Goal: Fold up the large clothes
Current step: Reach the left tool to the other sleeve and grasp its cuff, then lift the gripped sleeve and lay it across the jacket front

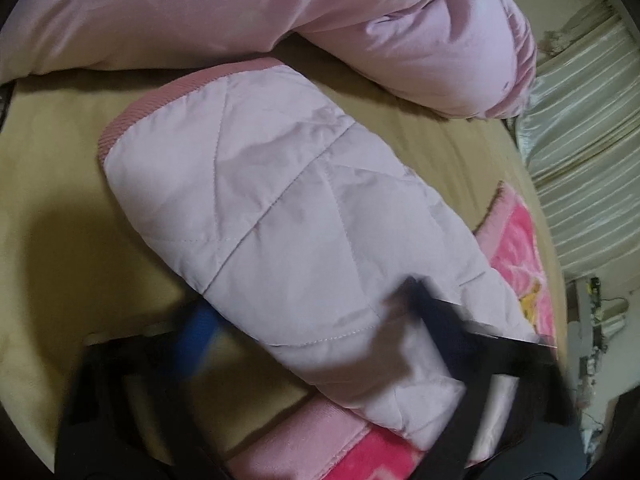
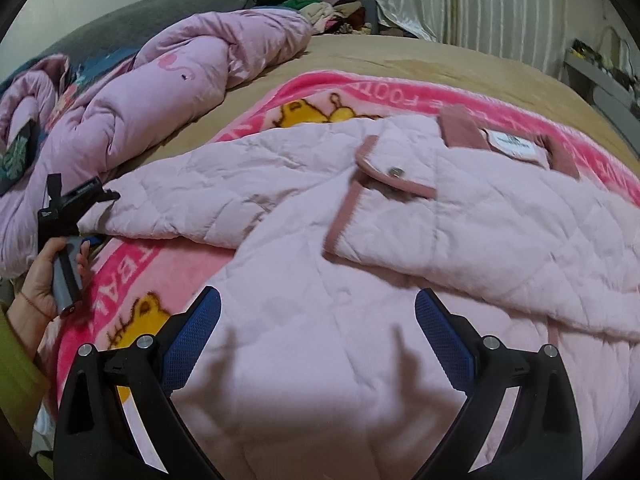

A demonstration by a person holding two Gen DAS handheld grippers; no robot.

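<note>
Clearly the left gripper (image 1: 312,320) is clamped on the sleeve (image 1: 256,216) of the pink quilted jacket (image 2: 400,248), which lies across the pink blanket (image 2: 360,88) mid-bed; the slick padding could slip out if tugged. The right gripper (image 2: 318,332) hovers with its jaws apart over the jacket body. The rumpled duvet (image 2: 160,92) crowds the bed's left edge, leaving open room only toward the far edge.

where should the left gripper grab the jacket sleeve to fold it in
Grip the sleeve near its ribbed cuff, coming in from the outer edge over the tan sheet. The sleeve lies flat and stretched out from the quilted pink jacket, so the cuff end is free to lift. The left gripper already straddles the sleeve further back; whether it has closed is too blurred to tell.
</note>
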